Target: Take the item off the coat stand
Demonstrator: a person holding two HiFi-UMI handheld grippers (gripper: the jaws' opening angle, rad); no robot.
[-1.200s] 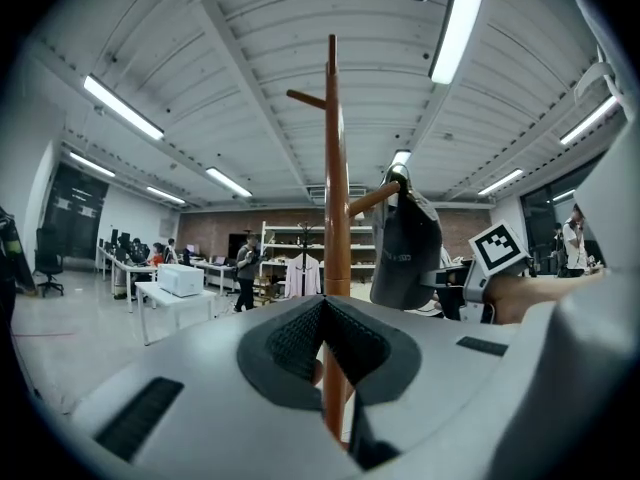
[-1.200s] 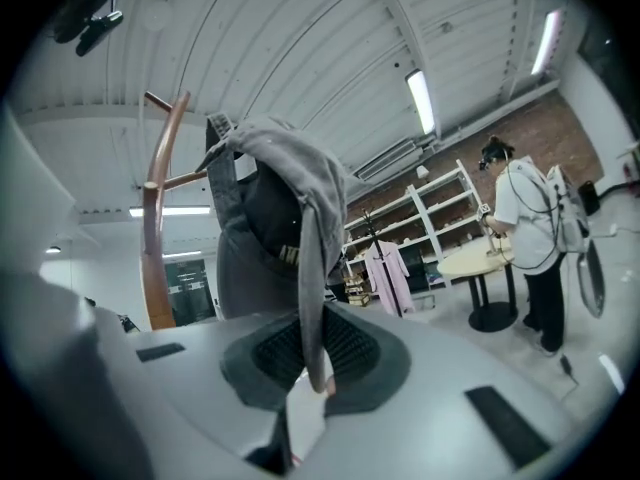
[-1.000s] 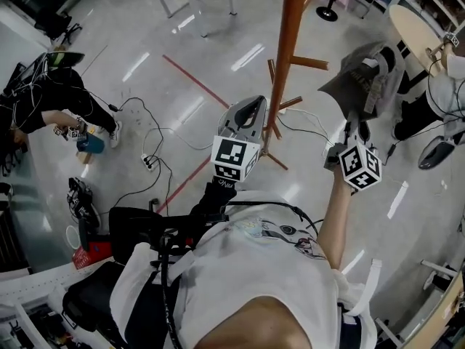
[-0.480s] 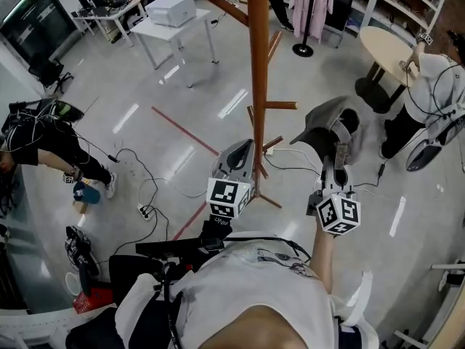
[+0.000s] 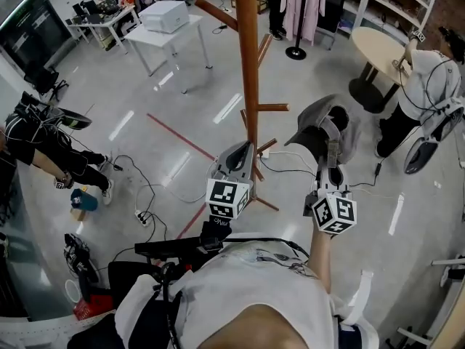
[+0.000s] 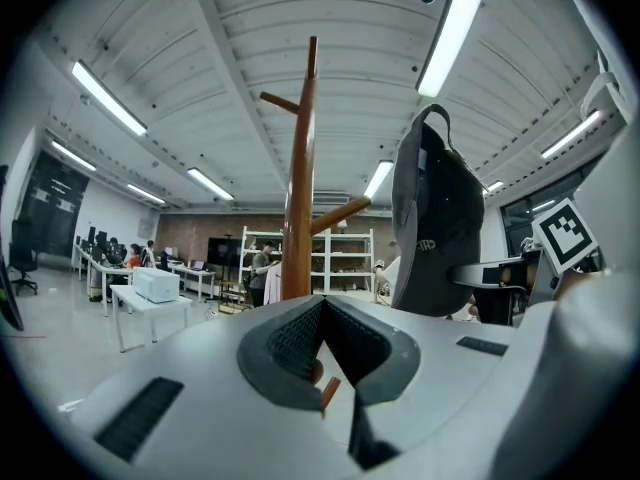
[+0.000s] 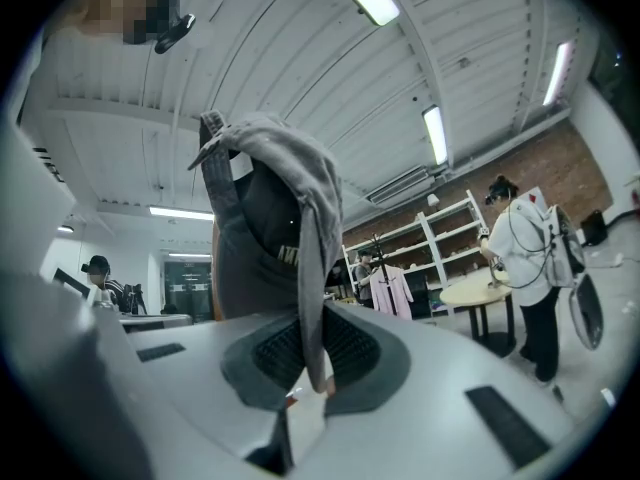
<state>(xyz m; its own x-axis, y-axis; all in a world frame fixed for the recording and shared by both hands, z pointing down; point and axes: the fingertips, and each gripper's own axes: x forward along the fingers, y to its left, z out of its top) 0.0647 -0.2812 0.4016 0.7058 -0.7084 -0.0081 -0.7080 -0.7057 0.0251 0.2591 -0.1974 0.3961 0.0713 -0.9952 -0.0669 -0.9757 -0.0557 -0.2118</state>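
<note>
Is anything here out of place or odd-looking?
Only mildly: the grey cap is held crumpled by the right gripper, pinched by one edge, clear of the coat stand. Loose cables sprawl across the floor.

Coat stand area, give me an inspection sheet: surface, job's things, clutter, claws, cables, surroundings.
Surface: glossy grey floor with red tape lines.
Job's things: wooden coat stand upright; grey cap to its right, seemingly clear of the pegs.
Clutter: blue object on the floor.
Claws: right claw shut on the cap's strap; left claw shut, empty.
Cables: power strip and loose leads left of the stand's base.
Surroundings: white table, round table, people at both edges.
</note>
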